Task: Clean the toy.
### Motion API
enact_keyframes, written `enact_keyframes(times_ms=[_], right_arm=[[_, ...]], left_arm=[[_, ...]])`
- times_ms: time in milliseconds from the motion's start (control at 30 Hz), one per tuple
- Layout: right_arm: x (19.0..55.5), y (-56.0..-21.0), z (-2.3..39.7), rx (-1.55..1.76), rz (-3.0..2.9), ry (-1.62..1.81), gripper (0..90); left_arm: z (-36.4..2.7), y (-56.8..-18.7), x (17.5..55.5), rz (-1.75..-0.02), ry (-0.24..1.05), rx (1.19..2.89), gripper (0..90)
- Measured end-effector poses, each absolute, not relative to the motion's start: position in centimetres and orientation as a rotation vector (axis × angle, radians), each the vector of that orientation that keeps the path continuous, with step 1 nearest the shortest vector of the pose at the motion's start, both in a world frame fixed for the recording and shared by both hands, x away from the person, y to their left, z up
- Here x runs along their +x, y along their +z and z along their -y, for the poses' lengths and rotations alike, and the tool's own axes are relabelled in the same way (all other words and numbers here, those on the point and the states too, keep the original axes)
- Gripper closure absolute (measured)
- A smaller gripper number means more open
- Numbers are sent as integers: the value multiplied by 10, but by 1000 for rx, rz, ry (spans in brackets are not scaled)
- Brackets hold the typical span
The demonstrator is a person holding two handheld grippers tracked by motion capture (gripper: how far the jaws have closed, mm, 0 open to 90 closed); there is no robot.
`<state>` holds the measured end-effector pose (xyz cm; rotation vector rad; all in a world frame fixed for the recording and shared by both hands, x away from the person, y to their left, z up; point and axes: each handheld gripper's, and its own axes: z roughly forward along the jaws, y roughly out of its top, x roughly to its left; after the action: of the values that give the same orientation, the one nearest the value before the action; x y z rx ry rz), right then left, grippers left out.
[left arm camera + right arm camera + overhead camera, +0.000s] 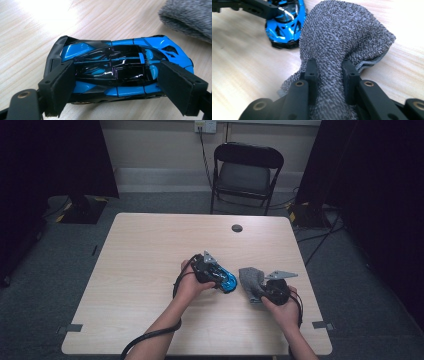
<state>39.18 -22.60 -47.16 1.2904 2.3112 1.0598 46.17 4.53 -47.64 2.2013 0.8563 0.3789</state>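
The wooden table [150, 270] carries the work toward its near edge, right of the middle, where both of the person's hands come in from below; beyond its far edge a black folding chair [247, 170] stands unused. The grey cloth [342, 37] is the larger of the two things in hand; it sits bunched and raised just beside the car, nearer the table's right edge, and the right gripper [329, 70] has its jaws pinched tight on a fold of it, so the free end stands forward as a pad, apparently ready for wiping. The blue and black toy car [117, 72] rests on its wheels on the table, and the left gripper [115, 82] straddles it with jaws wide, their pads against its two ends, gripping it lengthwise; that hold most likely serves to pin the car so it cannot roll while the cloth works on it; the glossy roof and flank stay exposed between the pads. Cloth and car look close but not clearly touching.
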Motion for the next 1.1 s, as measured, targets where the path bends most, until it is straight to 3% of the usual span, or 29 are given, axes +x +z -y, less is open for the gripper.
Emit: enact_keyframes(times_ms=[1100], right_arm=[[391,-481,203,1206,-2371,949,708]], left_arm=[[-45,-477,461,-857,381,2199,151]])
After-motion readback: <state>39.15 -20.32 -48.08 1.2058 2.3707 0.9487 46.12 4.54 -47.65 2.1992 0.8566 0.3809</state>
